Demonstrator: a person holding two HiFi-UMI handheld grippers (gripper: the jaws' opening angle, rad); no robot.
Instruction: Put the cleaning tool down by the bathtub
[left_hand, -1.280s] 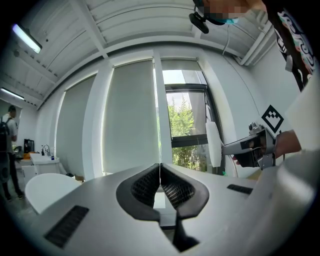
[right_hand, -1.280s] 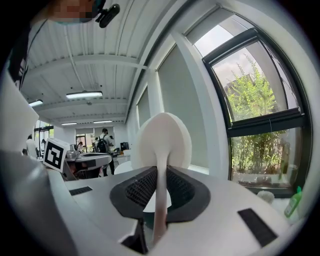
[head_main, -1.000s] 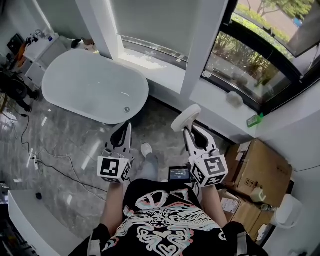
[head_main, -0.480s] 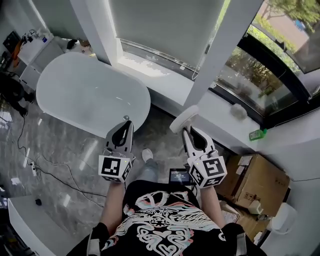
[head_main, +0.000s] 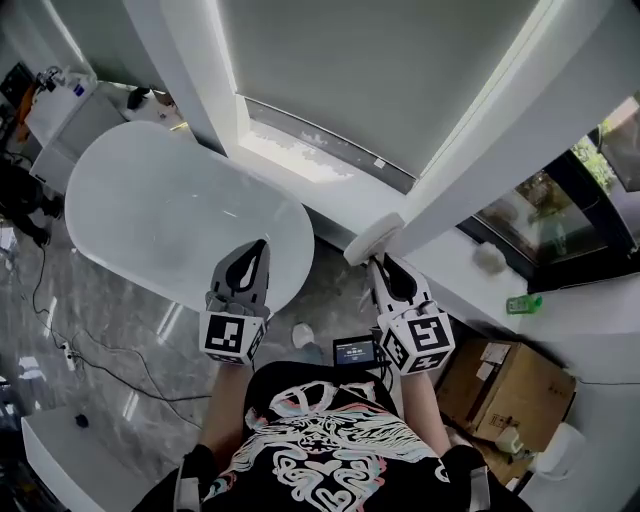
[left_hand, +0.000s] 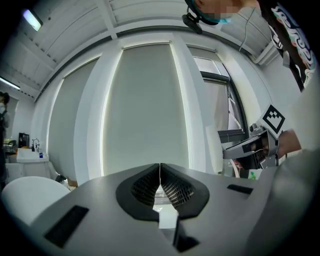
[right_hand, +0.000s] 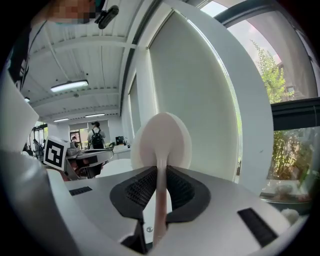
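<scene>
My right gripper (head_main: 382, 264) is shut on the thin handle of the cleaning tool, a white brush with a round flat head (head_main: 372, 238) that sticks out past the jaws. In the right gripper view the same cleaning tool head (right_hand: 161, 141) rises above my right gripper (right_hand: 160, 180), the handle pinched between the ribbed pads. The white oval bathtub (head_main: 170, 215) lies to the left, below the window. My left gripper (head_main: 259, 247) hangs over the tub's right end; its jaws meet with nothing between them, as my left gripper (left_hand: 159, 179) shows in its own view.
A white window sill (head_main: 330, 190) runs behind the tub, with white pillars and a lowered blind above. Cardboard boxes (head_main: 520, 380) stand at the right. Cables (head_main: 110, 335) trail over the grey marble floor (head_main: 130, 330). A small screen (head_main: 356, 351) sits at my waist.
The view has swung upward and toward the window. Both grippers now sit closer to the tub and sill, the left one over the tub's right end. The brush stays held.
</scene>
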